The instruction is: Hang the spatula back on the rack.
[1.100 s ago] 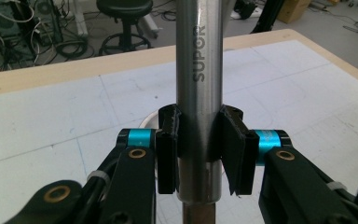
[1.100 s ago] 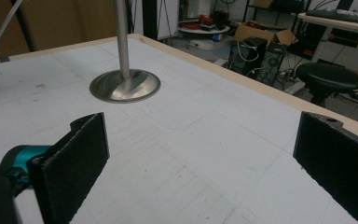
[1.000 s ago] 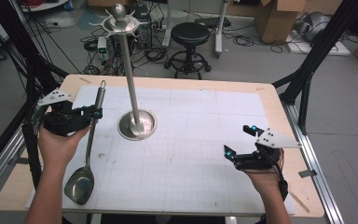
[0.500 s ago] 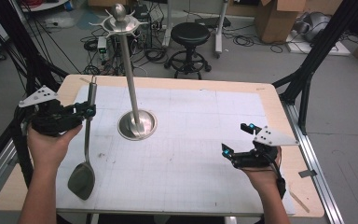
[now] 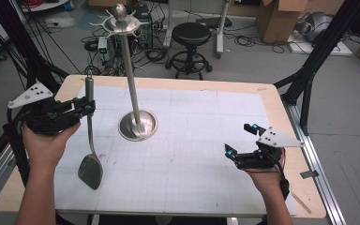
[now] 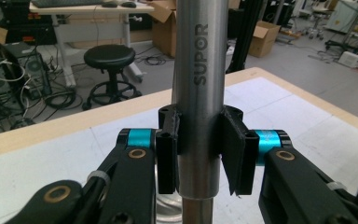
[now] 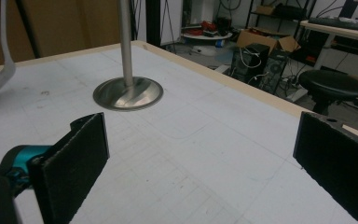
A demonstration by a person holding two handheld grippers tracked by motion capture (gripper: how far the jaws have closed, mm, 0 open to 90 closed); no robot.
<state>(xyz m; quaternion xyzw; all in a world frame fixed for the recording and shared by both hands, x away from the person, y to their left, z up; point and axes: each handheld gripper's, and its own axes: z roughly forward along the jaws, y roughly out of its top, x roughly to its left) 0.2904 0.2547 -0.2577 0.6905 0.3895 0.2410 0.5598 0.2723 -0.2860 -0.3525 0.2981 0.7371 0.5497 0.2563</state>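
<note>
My left gripper (image 5: 86,108) is shut on the steel handle (image 6: 200,70) of a spatula marked SUPOR, at the table's left side. The spatula (image 5: 90,171) hangs nearly upright, blade down near the white mat. I cannot tell whether the blade touches the mat. A tall steel stand (image 5: 130,70) with a round base (image 5: 138,125) and a hooked crown (image 5: 120,21) rises at centre-left, just right of the spatula. My right gripper (image 5: 239,139) stands open and holds nothing, low over the mat at the right. In the right gripper view, my right gripper (image 7: 200,158) faces the stand's base (image 7: 128,93).
The white gridded mat (image 5: 206,140) covers a wooden table (image 5: 272,93) with a metal frame rail at the right. Beyond the far edge stand a black stool (image 5: 191,35), cables and cardboard boxes (image 5: 281,18). Black frame struts (image 5: 309,75) rise at both sides.
My left hand has drifted left and slightly up with the spatula, and the spatula now hangs more upright. The right gripper has barely moved.
</note>
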